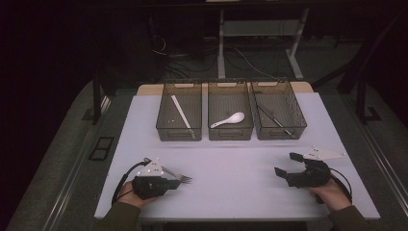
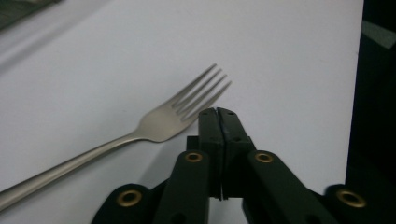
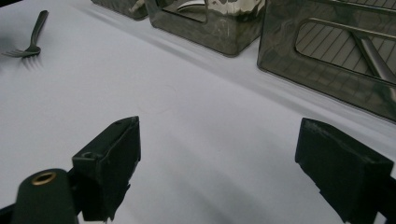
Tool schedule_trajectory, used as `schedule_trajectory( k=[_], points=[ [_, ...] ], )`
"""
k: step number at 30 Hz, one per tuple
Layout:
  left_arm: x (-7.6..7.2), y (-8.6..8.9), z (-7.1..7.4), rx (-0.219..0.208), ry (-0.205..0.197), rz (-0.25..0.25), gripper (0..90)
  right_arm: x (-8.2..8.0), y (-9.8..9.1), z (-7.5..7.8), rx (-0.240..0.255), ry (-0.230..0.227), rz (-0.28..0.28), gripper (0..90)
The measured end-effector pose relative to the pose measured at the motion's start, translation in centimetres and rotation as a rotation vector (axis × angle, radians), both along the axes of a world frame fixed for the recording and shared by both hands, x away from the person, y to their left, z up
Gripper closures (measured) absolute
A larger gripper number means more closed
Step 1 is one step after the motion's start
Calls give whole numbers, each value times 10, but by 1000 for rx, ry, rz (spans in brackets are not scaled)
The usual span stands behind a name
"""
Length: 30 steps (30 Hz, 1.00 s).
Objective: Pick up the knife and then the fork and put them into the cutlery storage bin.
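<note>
Dim room; lit white table (image 1: pixel 231 192); near tongs blurred.

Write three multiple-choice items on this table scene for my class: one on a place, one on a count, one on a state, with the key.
1. Where is the white plastic spoon? A left bin; B middle bin; C tabletop.
2. How many dark see-through plastic bins stand on the white table? A two; B three; C four.
3. The left gripper is: A wide open; B shut, empty; C shut on a spoon.
Key: B, the spoon lies in the centre bin; B, three stand in a row; B, the jaws meet beside the silver metal fork.
</note>
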<state>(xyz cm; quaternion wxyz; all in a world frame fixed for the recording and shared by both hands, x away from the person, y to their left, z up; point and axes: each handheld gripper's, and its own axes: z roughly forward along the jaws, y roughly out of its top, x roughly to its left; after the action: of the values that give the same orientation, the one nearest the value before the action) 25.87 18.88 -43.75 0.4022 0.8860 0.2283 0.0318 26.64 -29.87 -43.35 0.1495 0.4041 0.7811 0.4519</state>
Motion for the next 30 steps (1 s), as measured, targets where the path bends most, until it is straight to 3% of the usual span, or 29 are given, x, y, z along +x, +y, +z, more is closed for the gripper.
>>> schedule_trajectory(
  k=[6, 11, 30],
  points=[
    [1, -16, -4, 29, 10, -52, 891, 0, 0, 0, 2, 0, -2, 143],
    [7, -30, -5, 51, -11, -76, 890, 1, 0, 0, -1, -1, -7, 143],
    [56, -57, -2, 43, -62, -30, 890, 1, -1, 0, 5, -1, -19, 143]
  ],
)
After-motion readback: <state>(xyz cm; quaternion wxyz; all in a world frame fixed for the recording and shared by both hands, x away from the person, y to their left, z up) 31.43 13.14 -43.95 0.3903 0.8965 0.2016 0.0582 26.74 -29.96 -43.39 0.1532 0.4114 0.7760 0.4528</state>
